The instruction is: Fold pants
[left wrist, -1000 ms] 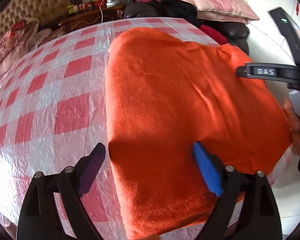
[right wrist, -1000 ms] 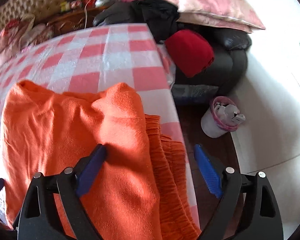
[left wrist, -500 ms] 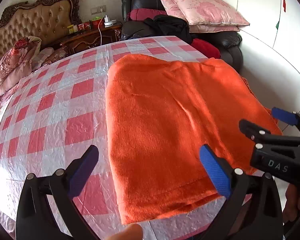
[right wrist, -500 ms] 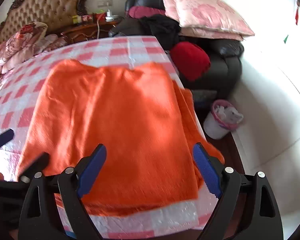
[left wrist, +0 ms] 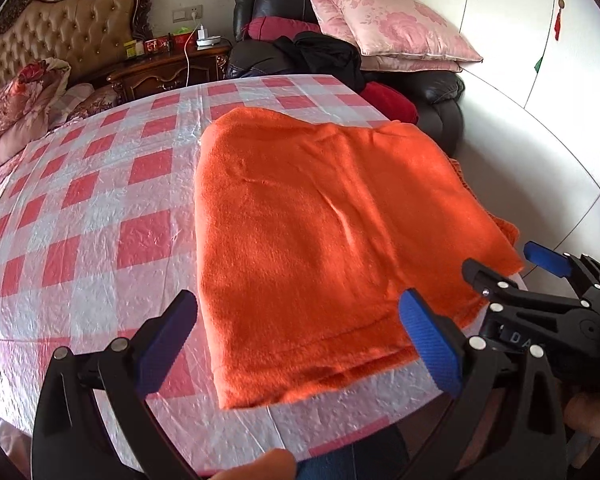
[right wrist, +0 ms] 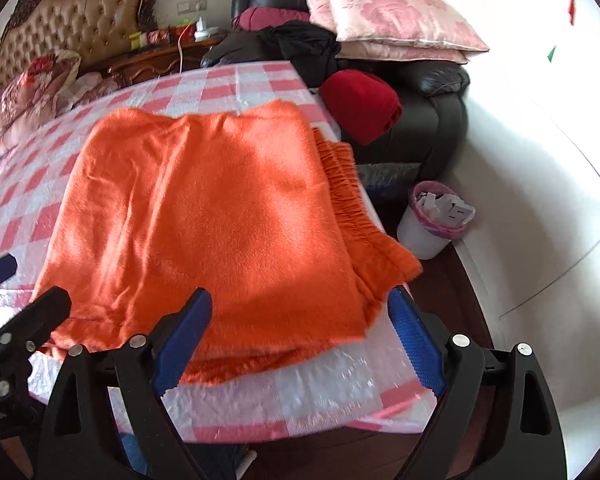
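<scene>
The orange fleece pants [left wrist: 324,232] lie folded into a flat rectangle on the red-and-white checked table [left wrist: 100,208], near its right edge. In the right wrist view the pants [right wrist: 220,220] show a gathered waistband along their right side. My left gripper [left wrist: 300,332] is open and empty, held back above the near edge of the table. My right gripper [right wrist: 300,328] is open and empty, also held above the near edge. Each gripper shows at the side of the other's view.
A black leather armchair [right wrist: 428,112] with pink pillows, dark clothes and a red cushion stands beyond the table's far right corner. A white bin [right wrist: 432,220] stands on the floor to the right. A bed headboard [left wrist: 68,40] and nightstand are at the back left.
Both grippers have pulled back and up from the pants toward the near edge of the table. The pants lie still, folded flat.
</scene>
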Action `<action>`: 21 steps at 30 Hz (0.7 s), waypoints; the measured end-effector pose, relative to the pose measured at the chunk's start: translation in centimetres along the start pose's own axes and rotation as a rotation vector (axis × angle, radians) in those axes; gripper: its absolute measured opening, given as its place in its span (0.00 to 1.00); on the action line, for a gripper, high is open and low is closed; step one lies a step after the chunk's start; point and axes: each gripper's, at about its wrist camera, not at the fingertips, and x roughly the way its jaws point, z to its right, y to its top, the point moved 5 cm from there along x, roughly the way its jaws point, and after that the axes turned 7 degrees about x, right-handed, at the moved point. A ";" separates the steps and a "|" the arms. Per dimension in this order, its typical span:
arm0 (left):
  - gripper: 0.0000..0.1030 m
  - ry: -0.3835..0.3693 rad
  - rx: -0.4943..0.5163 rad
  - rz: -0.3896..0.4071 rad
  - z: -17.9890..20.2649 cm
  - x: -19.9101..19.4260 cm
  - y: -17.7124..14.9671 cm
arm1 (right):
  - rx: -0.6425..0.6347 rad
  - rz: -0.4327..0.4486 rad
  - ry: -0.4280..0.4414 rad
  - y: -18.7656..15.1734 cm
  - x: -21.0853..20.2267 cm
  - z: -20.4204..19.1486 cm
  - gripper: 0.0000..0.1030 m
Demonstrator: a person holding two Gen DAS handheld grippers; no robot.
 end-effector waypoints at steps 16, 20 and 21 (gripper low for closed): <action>0.98 -0.026 -0.002 0.064 1.9 -7.7 -0.6 | 0.076 0.082 -0.033 -1.8 -9.3 1.6 0.83; 0.98 -0.026 0.005 0.078 2.1 -8.8 -0.6 | 0.075 0.095 -0.034 -1.8 -10.3 1.6 0.83; 0.98 -0.027 0.005 0.081 2.1 -9.0 -0.7 | 0.075 0.097 -0.032 -1.8 -10.4 1.6 0.83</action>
